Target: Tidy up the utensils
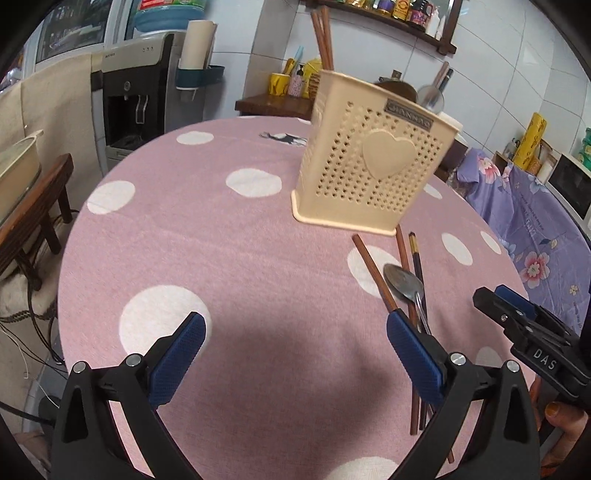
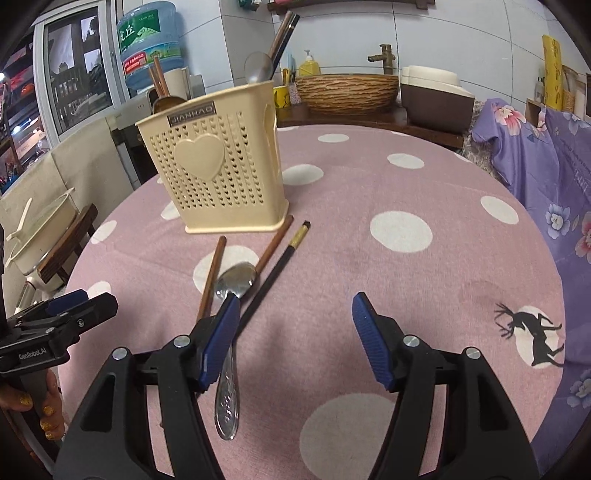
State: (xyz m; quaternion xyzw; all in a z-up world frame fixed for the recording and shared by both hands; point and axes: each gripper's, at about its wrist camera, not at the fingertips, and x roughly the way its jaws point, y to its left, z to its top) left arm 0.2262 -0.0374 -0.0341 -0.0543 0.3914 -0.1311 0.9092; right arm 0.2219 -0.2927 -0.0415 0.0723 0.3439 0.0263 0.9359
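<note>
Spoon [image 2: 236,280] and chopsticks [image 2: 275,242] lay beside the empty, parted right gripper's [image 2: 291,314] left finger; left gripper [image 1: 295,332] gaped wide.

A home kitchen-dining corner: behind the dotted pink surface [image 2: 406,258] stand a water dispenser [image 1: 136,92], a basin with brass tap [image 2: 347,92], and a condiment shelf [image 1: 399,14] above.
</note>
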